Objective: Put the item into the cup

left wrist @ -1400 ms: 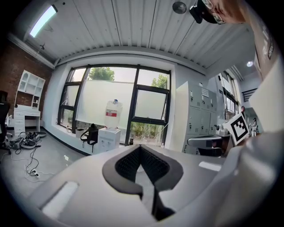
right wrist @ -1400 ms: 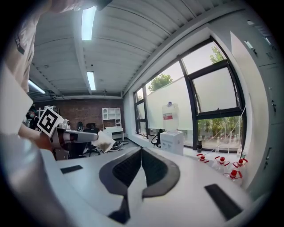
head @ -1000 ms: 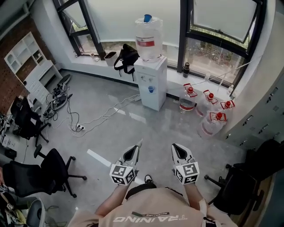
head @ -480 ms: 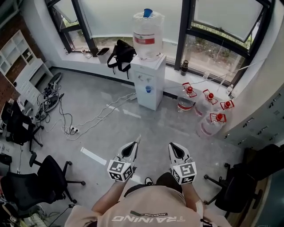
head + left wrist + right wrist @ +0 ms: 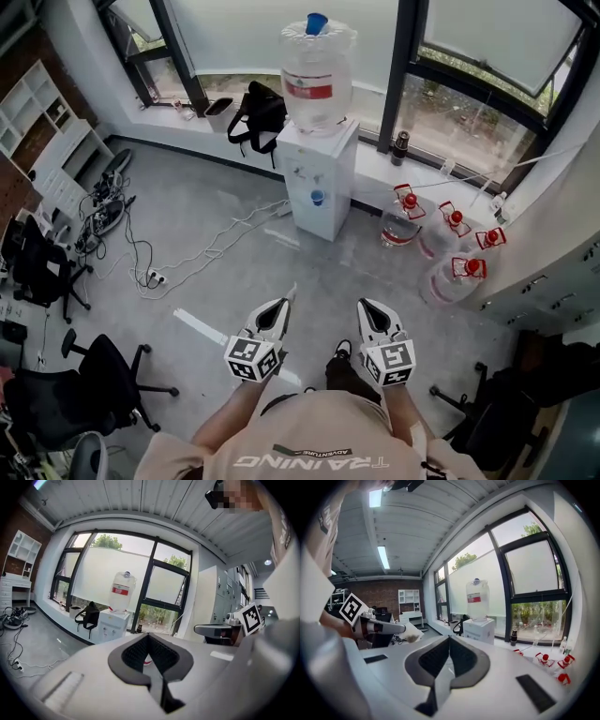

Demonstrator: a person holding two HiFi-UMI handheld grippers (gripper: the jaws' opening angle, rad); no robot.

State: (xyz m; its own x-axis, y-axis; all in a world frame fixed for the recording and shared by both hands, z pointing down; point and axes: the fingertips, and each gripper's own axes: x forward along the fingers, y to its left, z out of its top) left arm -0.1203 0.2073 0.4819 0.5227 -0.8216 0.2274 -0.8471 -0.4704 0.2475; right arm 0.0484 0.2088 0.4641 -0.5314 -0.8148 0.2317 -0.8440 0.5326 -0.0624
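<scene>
No cup and no loose item can be made out in any view. In the head view my left gripper and right gripper are held side by side in front of the person's chest, above the grey floor. Both point toward a white water dispenser with a clear bottle on top. In the left gripper view the jaws meet at the tip with nothing between them. The right gripper is shut and empty too. The dispenser stands ahead by the window.
A black bag hangs beside the dispenser. Several water jugs with red caps stand on the floor to its right. Cables trail across the floor at left. Black office chairs and a white shelf are at the left.
The view has shifted slightly toward the dispenser, and a foot now shows below the grippers. Both grippers stay shut and keep their place in front of the person.
</scene>
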